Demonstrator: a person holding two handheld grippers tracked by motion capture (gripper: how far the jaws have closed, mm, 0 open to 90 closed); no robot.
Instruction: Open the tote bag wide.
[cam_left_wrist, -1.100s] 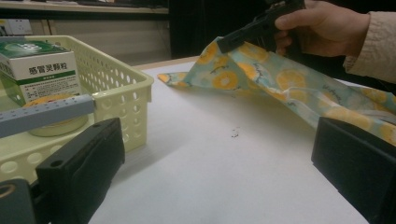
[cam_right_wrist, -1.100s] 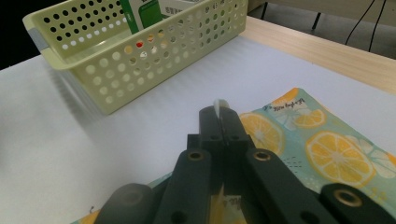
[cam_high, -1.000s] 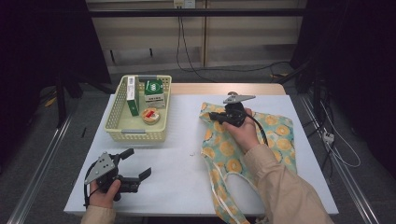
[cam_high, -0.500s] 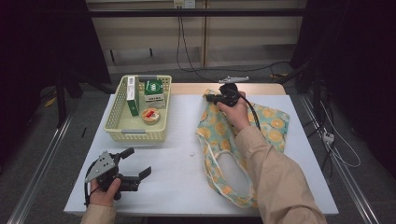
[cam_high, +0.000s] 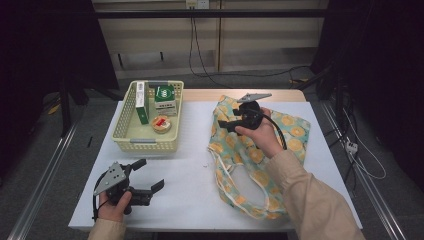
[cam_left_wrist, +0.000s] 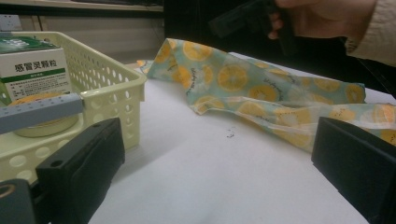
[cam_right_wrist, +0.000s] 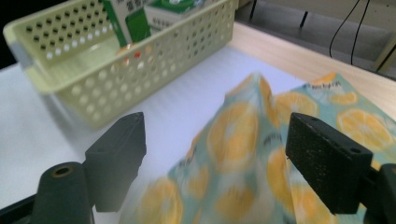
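Spreading wide, the right gripper (cam_high: 226, 124) fingers (cam_right_wrist: 327, 163) have just been opening; a raised fold of the orange-print cloth bag (cam_high: 255, 155) stands between them in the right gripper view, the pads apart from it, nothing grasped. Gripper hangs over the bag's far left part, fingers aimed left toward the basket (cam_high: 131, 143), grey plate uppermost. Right hand (cam_high: 262, 135) wraps the body from behind; wrist level, sleeved forearm running back to the near right corner of the high view, lying across the bag.

Bag: flat and rumpled on the right half of the white bench (cam_high: 190, 185), far edge near the wooden strip, white cord looped at its near end.

Left gripper (cam_high: 150, 175) fingers (cam_left_wrist: 81, 172) released and wide, empty, bare bench between them. It sits low at the near left of the bench, pointing right and a little far, toward the bag. Left hand (cam_high: 116, 202) grips it from below at the near edge.

Basket: pale yellow, perforated, far left of bench, well apart from the bag. It holds a green-and-white box (cam_high: 164, 97), a second upright box (cam_high: 142, 101), and a round tin (cam_high: 161, 124).
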